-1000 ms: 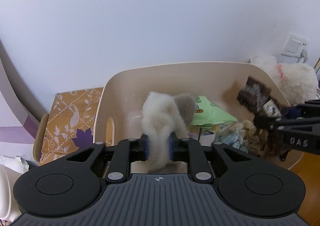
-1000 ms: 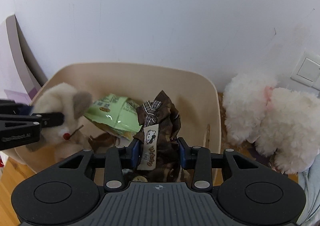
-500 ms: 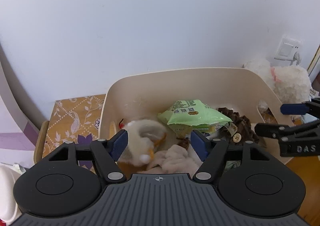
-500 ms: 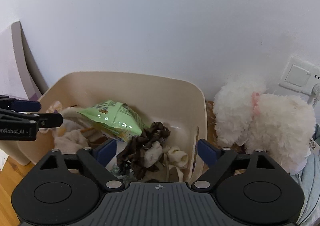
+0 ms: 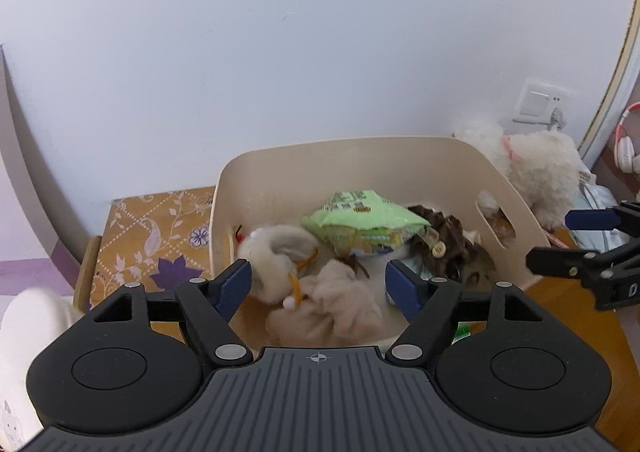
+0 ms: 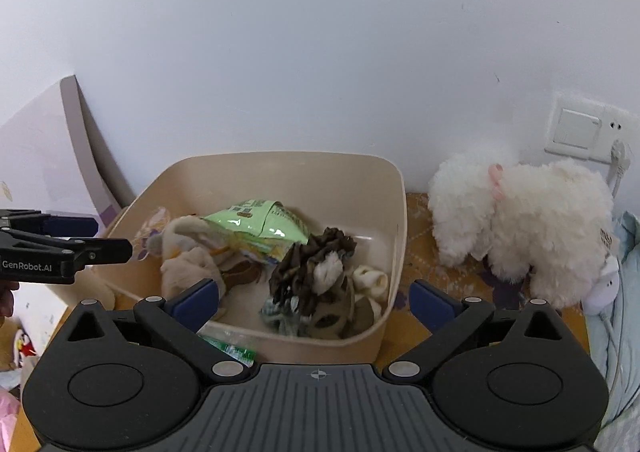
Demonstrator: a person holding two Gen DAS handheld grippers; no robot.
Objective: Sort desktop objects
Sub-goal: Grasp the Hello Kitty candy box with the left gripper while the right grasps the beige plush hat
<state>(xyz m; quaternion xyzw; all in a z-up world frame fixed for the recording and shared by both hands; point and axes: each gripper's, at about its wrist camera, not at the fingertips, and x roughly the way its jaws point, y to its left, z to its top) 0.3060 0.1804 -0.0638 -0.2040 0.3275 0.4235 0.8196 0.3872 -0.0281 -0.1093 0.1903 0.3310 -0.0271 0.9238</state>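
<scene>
both grippers empty, fingers spread wide: left gripper (image 5: 318,282) poised over the near rim of the beige bin (image 5: 360,145), right gripper (image 6: 314,298) over the same bin from the other side. sorted things lying inside: cream plush toy (image 5: 276,252) at the left wall, green snack bag (image 5: 360,226) in the middle, brown ruffled cloth (image 6: 312,264) toward the right, all touching in 1 loose heap. fluffy white dog toy (image 6: 520,219) outside the bin on the patterned mat, just beside its right wall, probably next to collect. risks from here: open fingers snagging the bin rim or the 2 grippers clashing while pulling away, being near each other; soft fur compressing and slipping from a shallow pinch; green wrapper (image 6: 228,350) near the bin's front easily overlooked.
</scene>
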